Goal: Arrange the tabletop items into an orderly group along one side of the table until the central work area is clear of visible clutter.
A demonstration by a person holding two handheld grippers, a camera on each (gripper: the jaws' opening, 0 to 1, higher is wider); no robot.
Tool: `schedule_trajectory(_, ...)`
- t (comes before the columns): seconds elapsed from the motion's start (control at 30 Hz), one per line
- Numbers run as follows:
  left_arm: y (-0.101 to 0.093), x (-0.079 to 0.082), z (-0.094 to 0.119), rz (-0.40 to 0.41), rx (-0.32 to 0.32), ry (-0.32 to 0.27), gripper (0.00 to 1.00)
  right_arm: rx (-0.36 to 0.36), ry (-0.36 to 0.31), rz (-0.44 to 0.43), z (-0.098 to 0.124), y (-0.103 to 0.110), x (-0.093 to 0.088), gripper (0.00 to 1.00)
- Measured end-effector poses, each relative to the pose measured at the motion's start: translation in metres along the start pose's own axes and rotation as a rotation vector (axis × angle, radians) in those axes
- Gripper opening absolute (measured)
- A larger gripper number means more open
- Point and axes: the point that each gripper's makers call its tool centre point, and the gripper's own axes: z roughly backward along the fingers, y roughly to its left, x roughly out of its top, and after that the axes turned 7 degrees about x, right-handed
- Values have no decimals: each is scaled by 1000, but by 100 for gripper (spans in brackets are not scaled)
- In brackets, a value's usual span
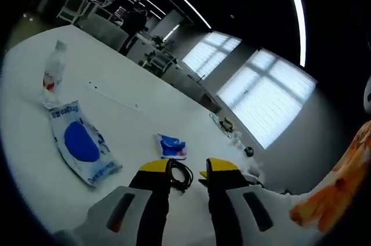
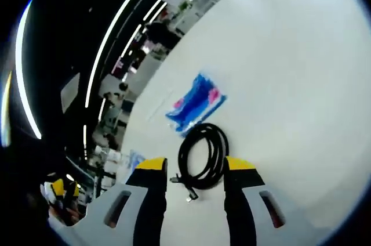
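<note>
A coiled black cable [image 2: 203, 156] lies on the white table [image 2: 290, 72], and my right gripper [image 2: 196, 167] stands open with its yellow-tipped jaws on either side of the coil, not closed on it. Just beyond the cable is a small blue and pink packet [image 2: 196, 102]. The same cable [image 1: 182, 175] shows in the left gripper view between the jaws of my left gripper [image 1: 188, 167], which is open and holds nothing. Past it sits the small blue packet [image 1: 171, 145]. A larger blue-and-white pouch [image 1: 81, 141] lies flat to the left, with a clear plastic bottle [image 1: 53, 80] upright behind it.
Small dark items [image 1: 227, 125] sit near the table's far edge. A person's orange patterned sleeve [image 1: 342, 182] hangs at the right. Beyond the table [image 1: 116, 72] are other desks, bright windows and ceiling light strips. Wide bare tabletop stretches right of the cable.
</note>
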Motion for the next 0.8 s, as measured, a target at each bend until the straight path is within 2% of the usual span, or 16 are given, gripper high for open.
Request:
schedule_trajectory(0.1, 11, -13, 0, -86, 70, 81, 34, 10, 31, 77, 7, 4, -3, 49)
schedule_trajectory(0.23, 23, -17, 0, -164, 140, 120, 47, 32, 51, 130, 17, 12, -6, 58)
schedule_trajectory(0.37, 37, -15, 1, -168, 190, 123, 60, 46, 63, 191, 26, 19, -13, 67)
schedule_trajectory(0.53, 50, -13, 5, -172, 246, 126, 71, 38, 125, 231, 31, 23, -32, 71)
schedule_trajectory(0.67, 56, -12, 12, -160, 273, 118, 73, 53, 163, 227, 24, 25, -41, 71)
schedule_trajectory(0.8, 65, -19, 22, -144, 296, 132, 73, 75, 180, 235, 15, 35, -40, 70)
